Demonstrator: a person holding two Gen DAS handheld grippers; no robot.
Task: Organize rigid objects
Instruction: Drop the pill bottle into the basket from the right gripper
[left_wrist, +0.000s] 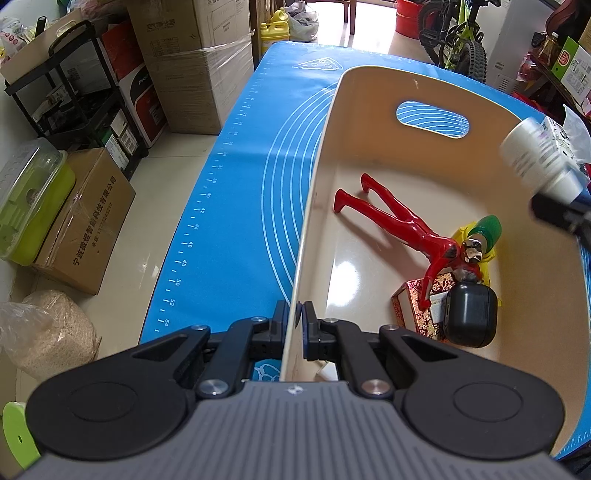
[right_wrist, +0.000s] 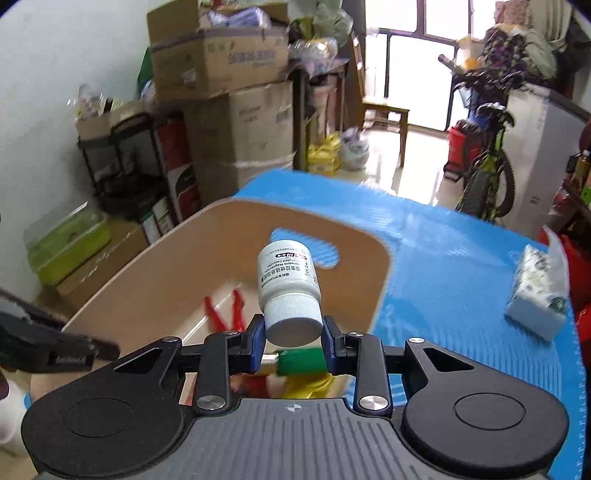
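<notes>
A cream bin (left_wrist: 369, 155) with a handle slot stands on the blue mat (left_wrist: 236, 177). My left gripper (left_wrist: 295, 317) is shut on the bin's near left wall. Inside lie a red figure (left_wrist: 399, 221), a green-capped yellow bottle (left_wrist: 484, 232), a red patterned box (left_wrist: 417, 306) and a black case (left_wrist: 469, 314). My right gripper (right_wrist: 293, 332) is shut on the cap of a white pill bottle (right_wrist: 288, 280), held over the bin (right_wrist: 155, 273). That bottle shows blurred at the right of the left wrist view (left_wrist: 535, 158).
A tissue pack (right_wrist: 539, 288) lies on the mat (right_wrist: 443, 266) right of the bin. Cardboard boxes (left_wrist: 192, 66), a black rack (left_wrist: 74, 92) and a green container (left_wrist: 29, 199) stand on the floor to the left. A bicycle (right_wrist: 487, 162) stands beyond the table.
</notes>
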